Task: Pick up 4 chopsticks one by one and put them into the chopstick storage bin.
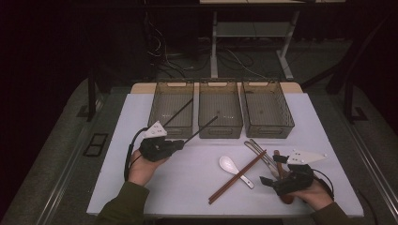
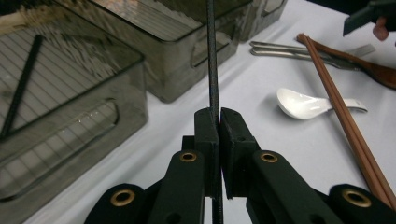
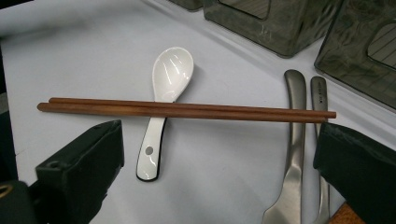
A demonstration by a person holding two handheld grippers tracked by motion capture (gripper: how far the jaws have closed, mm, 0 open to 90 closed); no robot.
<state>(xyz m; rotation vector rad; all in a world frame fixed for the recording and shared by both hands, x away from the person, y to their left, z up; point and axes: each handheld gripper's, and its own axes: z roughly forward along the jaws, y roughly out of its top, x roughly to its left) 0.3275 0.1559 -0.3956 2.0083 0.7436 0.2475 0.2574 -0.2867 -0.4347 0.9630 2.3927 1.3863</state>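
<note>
Clamping black chopstick (image 2: 213, 70), left hand-held gripper (image 2: 219, 122) jaws closed.

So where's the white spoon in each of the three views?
High view: the white spoon lies right of centre on the table, under the brown chopsticks.
Left gripper view: the spoon sits at centre right, handle passing under the chopsticks.
Right gripper view: the spoon lies upper centre, bowl at the top, chopsticks crossing its handle.
Shared landmark: the brown chopsticks.
</note>
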